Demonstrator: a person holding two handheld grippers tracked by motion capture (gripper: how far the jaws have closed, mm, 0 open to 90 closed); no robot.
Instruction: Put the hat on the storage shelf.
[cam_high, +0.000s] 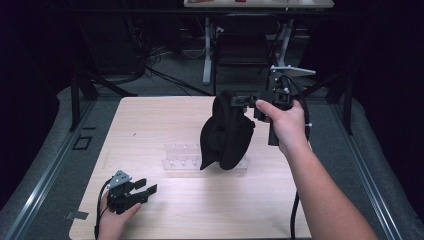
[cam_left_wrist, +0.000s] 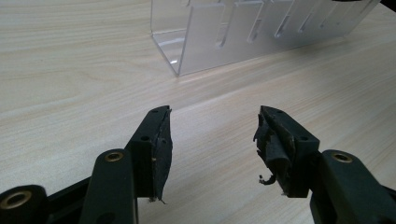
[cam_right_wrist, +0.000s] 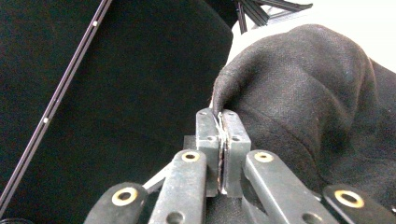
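Bench (cam_high: 150, 130): pale wood-grain top, rectangular, rounded corners, on a grey floor with dark surroundings.

Black cloth (cam_high: 225, 132): soft, thick knit or fleece-like fabric, bunched into a rounded drooping lump. It hangs in the air above the middle of the bench, its lower edge down at the clear rack and covering part of it in the high view; cannot tell if it touches. In the right gripper view the weave looks fuzzy and matte, with a folded rim running up from the pinch point.

Clear rack (cam_left_wrist: 205, 42): see-through plastic, long box shape with upright dividers and slotted walls, lying across the bench centre. What shows of its compartments holds nothing; part is hidden behind the cloth.

Right tongs (cam_right_wrist: 223, 126): raised over the far right part of the bench, held by the right hand (cam_high: 287, 125), jaws pressed together on a fold of the cloth's edge. Metal-grey flat tips, brass-coloured rivets on the links.

Left tongs (cam_left_wrist: 212, 140): low at the near left corner of the bench, in the left hand (cam_high: 114, 220), jaws spread wide, nothing between them. Black rubbery pads (cam_left_wrist: 161, 149), worn and frayed at the edges.
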